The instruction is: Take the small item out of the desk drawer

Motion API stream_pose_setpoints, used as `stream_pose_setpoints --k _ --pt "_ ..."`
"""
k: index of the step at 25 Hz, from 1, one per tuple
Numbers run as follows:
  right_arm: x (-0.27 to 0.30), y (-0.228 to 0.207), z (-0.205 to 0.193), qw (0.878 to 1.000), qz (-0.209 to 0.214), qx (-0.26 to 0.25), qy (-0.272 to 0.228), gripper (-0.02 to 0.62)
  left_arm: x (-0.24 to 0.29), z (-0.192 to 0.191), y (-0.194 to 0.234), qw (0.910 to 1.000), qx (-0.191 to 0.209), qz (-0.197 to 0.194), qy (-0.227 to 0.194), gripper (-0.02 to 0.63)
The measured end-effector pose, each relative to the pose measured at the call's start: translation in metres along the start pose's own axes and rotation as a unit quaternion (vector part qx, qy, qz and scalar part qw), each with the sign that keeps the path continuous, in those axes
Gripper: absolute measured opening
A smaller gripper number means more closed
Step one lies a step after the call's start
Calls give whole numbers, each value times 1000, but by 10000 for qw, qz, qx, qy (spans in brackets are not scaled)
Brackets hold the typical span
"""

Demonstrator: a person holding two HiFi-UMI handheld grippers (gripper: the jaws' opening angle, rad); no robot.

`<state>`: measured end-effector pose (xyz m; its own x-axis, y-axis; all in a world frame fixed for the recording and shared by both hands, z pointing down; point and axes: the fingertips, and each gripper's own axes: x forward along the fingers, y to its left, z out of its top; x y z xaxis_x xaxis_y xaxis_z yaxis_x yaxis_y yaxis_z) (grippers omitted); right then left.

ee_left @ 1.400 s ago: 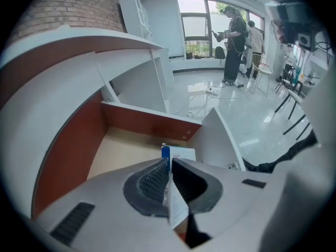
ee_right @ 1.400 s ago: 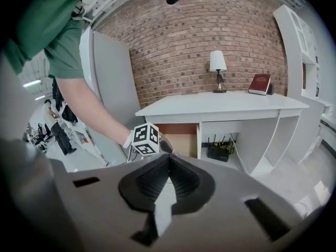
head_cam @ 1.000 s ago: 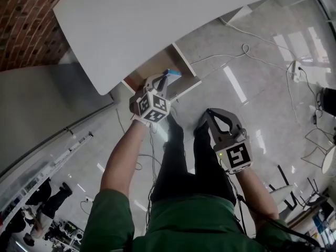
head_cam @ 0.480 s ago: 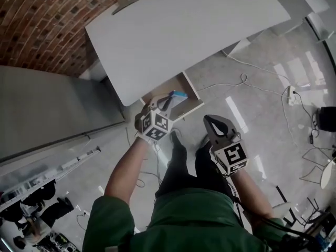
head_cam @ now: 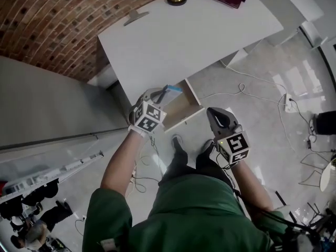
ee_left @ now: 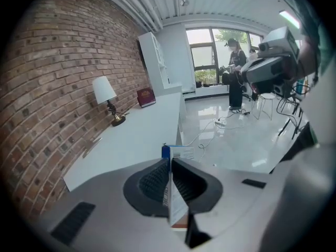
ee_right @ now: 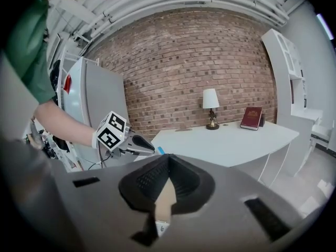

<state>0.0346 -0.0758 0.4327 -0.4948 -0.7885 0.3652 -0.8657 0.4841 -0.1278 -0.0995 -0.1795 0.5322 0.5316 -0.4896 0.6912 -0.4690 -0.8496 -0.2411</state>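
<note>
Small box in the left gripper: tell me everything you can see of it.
The small box is a thin, flat carton, white with a blue end and print too small to read. It stands on edge, pinched between the jaws of the left gripper, blue end poking out past the tips. In the head view it shows at the front edge of the white desk, by the open drawer. Nothing else touches it.

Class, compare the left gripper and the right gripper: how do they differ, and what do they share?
The left gripper is shut on a small blue-and-white box; the right gripper has its jaws together on nothing. The left gripper hangs at the desk edge by the open drawer; the right gripper is over the floor. Both are grey, two-jawed and hand-held.
</note>
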Motion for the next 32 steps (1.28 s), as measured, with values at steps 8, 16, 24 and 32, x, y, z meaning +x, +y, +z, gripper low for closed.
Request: stream_pose_setpoints --k 8,16,24,32 --pt "-2 -2 34 9997 -81 -56 -208 3 -28 35 20 9997 94 -41 -226 25" --pt "-1 -2 64 9993 -99 -160 -316 3 -48 55 57 9993 222 29 -300 25" --pt "7 1 76 9991 -172 -214 -312 3 -43 54 75 9988 405 -202 -187 25" --pt "18 0 73 9991 -339 -120 -225 3 -19 29 85 9963 495 -668 228 23"
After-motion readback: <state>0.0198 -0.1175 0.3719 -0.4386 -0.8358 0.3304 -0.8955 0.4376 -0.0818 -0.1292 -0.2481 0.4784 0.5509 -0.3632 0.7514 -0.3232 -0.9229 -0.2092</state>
